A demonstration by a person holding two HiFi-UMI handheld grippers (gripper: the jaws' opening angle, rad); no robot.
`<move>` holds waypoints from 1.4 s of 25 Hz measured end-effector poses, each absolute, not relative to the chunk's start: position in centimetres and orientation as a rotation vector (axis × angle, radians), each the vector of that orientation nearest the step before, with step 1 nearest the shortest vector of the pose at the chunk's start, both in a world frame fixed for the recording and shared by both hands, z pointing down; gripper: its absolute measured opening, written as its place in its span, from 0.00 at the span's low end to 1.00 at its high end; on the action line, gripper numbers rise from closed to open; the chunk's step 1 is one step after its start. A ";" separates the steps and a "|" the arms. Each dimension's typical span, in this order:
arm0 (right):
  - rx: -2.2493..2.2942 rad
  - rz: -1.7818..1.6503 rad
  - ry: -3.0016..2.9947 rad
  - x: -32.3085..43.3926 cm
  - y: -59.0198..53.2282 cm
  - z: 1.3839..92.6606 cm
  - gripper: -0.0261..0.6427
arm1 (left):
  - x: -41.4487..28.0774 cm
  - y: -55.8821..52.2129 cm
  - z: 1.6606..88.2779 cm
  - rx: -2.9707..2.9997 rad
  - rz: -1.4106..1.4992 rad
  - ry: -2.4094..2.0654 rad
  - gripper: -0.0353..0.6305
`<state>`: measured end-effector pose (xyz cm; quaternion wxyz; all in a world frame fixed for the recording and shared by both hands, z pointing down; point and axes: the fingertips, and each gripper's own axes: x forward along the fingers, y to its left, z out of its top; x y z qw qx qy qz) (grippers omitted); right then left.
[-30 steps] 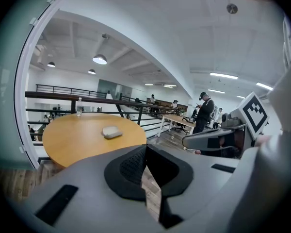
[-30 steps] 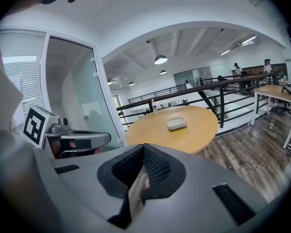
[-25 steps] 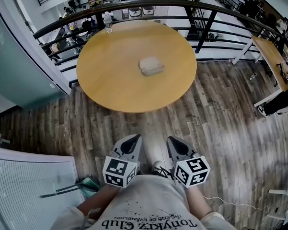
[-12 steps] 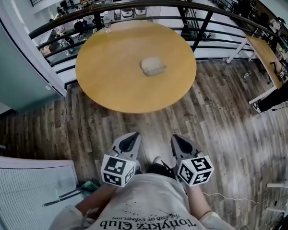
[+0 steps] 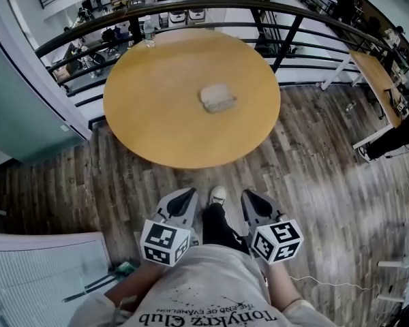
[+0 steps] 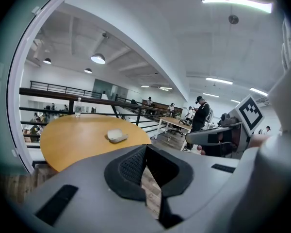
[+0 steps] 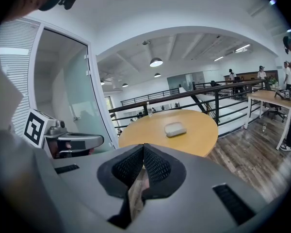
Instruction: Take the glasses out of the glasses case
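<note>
A pale grey glasses case (image 5: 218,97) lies closed near the middle of the round wooden table (image 5: 143,114). It also shows small in the left gripper view (image 6: 117,136) and the right gripper view (image 7: 175,128). My left gripper (image 5: 189,195) and right gripper (image 5: 248,196) hang side by side at the person's waist, over the plank floor, well short of the table. In both gripper views the jaws meet tip to tip, left gripper (image 6: 145,147) and right gripper (image 7: 144,146), each shut with nothing between. The glasses are hidden.
A water bottle (image 5: 148,31) stands at the table's far edge by a dark railing (image 5: 191,7). A glass wall (image 5: 20,94) runs along the left, and a wooden desk (image 5: 385,80) is at the right. The person's shoe (image 5: 218,196) is between the grippers. A person in black (image 6: 200,115) stands beyond.
The person has stepped toward the table; a foot now shows between the grippers. Both grippers keep their place at the waist and stay shut.
</note>
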<state>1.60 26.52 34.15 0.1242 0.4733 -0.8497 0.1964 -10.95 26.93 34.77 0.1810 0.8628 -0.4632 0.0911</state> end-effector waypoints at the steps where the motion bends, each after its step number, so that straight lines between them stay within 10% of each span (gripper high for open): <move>1: 1.376 0.566 -2.478 1.7 25.8 34.3 0.08 | -10.9 26.3 34.9 2.434 0.258 -1.312 0.09; 35: 1.162 0.542 -2.573 8.1 -3.5 34.4 0.08 | -3.6 -1.2 35.3 2.307 0.282 -1.467 0.09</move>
